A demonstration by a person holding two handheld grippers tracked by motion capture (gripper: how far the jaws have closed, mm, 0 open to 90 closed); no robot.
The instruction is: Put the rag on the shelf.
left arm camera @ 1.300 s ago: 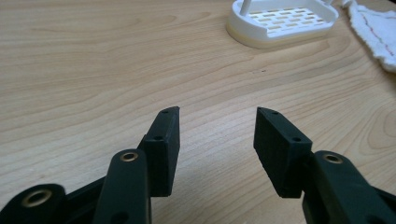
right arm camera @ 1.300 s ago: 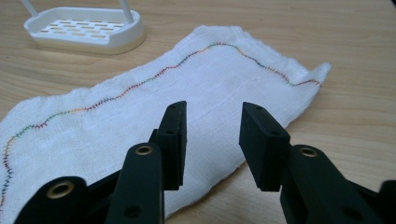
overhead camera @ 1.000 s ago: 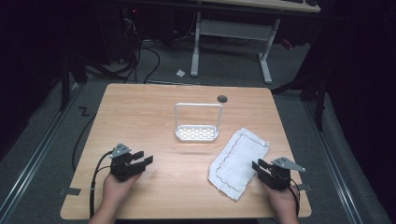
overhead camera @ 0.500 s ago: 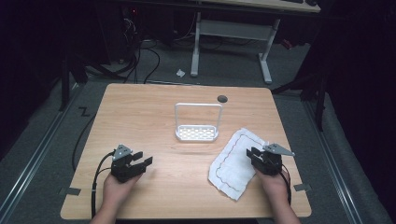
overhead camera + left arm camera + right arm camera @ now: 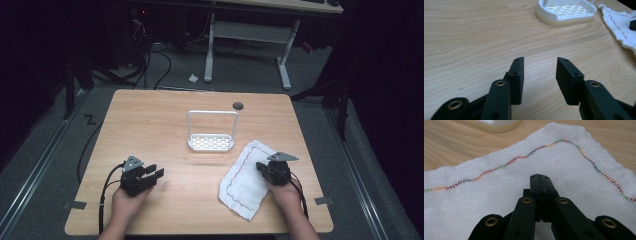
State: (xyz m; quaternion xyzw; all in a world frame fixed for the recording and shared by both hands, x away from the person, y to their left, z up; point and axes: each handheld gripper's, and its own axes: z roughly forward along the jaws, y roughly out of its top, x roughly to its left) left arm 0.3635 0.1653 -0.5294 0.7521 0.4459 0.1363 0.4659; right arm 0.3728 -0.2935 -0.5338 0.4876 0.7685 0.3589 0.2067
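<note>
The right claw has been brought inward from the tabletop's right edge over the past second and is now seen over the white cloth, its jaws pressed together with nothing between them. In the right gripper view the closed right claw is shown above the weave, though whether the tips touch the fabric cannot be told. The cloth is shown as a coarse white rectangle edged with a wavy line of multicoloured stitching, lying flat and askew on the right half of the wooden tabletop. Just beyond its far corner a white perforated soap tray with a tall wire handle is seen standing. The left claw has been kept where it was on the left side, well apart from the cloth; in the left gripper view the left claw is shown spread and empty over bare wood, with the tray and cloth ahead.
</note>
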